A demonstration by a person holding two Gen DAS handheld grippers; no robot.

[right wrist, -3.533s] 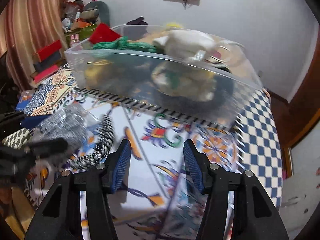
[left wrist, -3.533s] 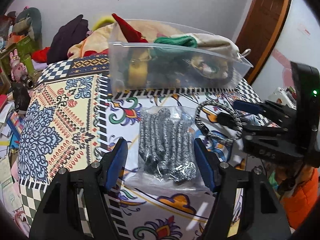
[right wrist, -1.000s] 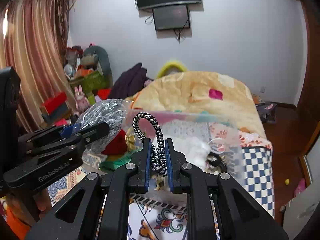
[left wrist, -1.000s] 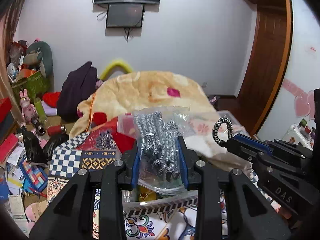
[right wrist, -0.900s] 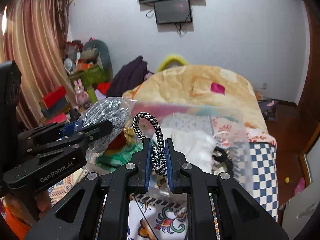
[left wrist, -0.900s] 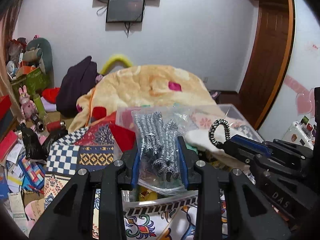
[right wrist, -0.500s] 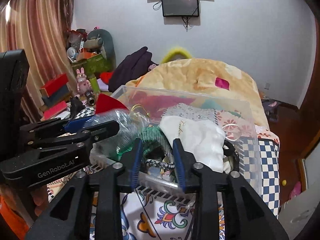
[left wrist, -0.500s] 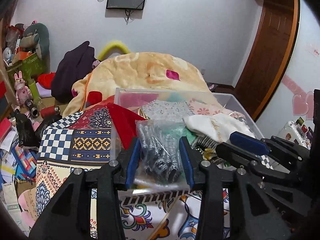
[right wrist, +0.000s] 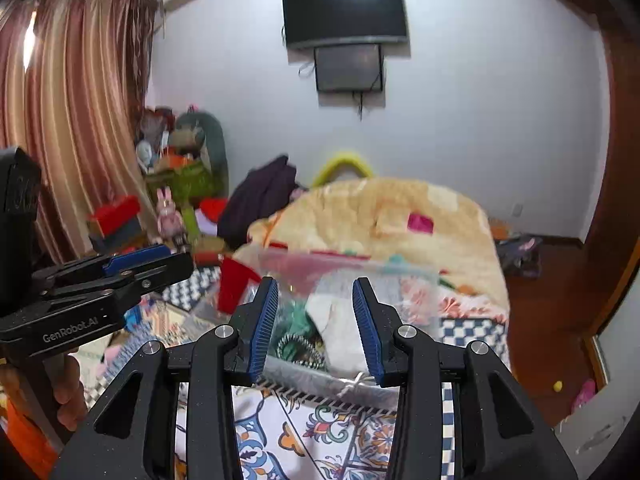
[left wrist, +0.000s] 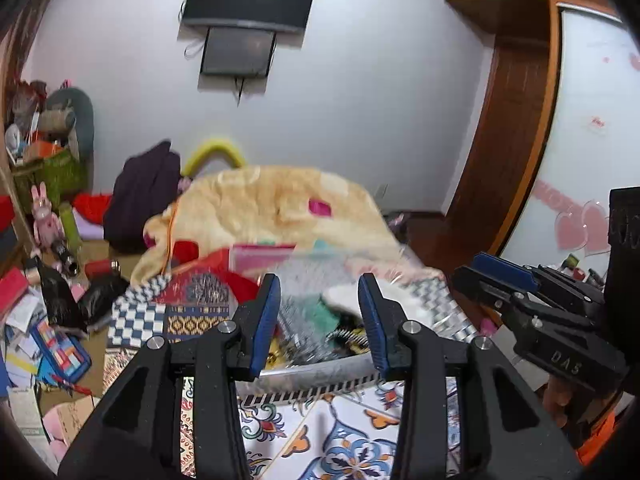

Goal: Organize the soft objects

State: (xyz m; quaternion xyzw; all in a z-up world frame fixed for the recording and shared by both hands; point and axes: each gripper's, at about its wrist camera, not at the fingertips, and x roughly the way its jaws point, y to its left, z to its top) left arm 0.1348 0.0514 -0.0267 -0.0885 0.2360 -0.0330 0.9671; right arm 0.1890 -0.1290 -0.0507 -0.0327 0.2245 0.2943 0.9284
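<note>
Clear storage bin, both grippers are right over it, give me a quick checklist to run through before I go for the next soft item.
1. Left gripper open with nothing between its jaws: ok.
2. Right gripper open with nothing between its jaws: ok.
3. Clear bin sits on the patterned tablecloth, not tipped: ok.
4. Silver bagged bundle inside the bin walls: looks ok, though the picture is blurred.
5. Black-and-white braided cord inside the bin: ok, lying beside the white cloth.
6. Another soft item left on the table to fetch: cannot tell, most of the table is out of view.
</note>
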